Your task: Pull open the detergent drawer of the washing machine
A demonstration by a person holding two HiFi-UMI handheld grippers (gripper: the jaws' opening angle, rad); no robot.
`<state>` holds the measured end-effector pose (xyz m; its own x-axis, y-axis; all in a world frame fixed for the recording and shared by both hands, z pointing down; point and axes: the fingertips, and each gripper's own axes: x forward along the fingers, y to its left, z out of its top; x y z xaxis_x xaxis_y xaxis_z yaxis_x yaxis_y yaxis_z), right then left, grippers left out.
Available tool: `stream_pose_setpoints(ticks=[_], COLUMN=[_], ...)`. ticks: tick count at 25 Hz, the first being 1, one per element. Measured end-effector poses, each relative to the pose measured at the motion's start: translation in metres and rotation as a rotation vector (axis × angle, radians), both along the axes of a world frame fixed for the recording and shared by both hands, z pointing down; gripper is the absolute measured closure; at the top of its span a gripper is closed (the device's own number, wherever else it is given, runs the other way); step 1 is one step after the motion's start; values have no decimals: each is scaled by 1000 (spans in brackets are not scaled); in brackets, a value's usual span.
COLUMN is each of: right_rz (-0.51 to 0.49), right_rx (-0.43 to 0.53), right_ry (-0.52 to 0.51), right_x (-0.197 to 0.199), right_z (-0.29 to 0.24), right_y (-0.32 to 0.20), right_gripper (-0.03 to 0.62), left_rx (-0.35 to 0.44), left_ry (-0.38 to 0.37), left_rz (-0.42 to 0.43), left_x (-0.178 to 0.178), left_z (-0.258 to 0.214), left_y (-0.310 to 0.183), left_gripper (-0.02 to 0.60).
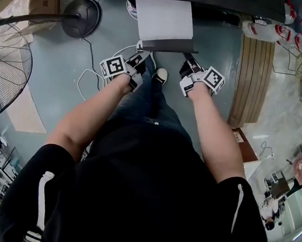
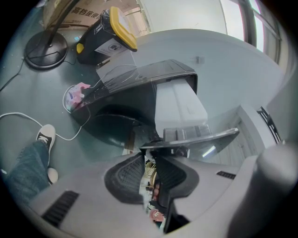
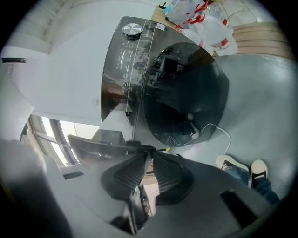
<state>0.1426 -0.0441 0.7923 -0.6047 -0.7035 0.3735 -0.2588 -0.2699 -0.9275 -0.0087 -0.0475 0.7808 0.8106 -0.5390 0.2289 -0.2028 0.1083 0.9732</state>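
Detergent drawer (image 1: 164, 20): stood out from washing machine (image 1: 217, 0), long axis toward me. My left gripper (image 1: 140, 56) and right gripper (image 1: 189, 63) clenched its dark front panel (image 1: 167, 44).

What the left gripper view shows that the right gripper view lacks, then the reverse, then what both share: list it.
Only the left gripper view: a fan base, a black-and-yellow object and a cardboard box.
Only the right gripper view: the control knob, red-printed plastic bags and wooden planks.
Both: the pulled-out drawer's dark front panel, with the left gripper and right gripper each closed on it, a white cable and the person's shoe.
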Motion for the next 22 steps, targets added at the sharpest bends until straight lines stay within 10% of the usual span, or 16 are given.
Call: stream_pose_setpoints(ticks=[22], right_rz=[-4], right_rx=[-12], right_ry=[-13], right_x=[5], right_z=[1], right_y=[38], right_gripper=[536], left_rx=[-10], left_ry=[-147], left_rz=[67], left_x=[-6], left_z=[17], left_y=[48], left_gripper=[521])
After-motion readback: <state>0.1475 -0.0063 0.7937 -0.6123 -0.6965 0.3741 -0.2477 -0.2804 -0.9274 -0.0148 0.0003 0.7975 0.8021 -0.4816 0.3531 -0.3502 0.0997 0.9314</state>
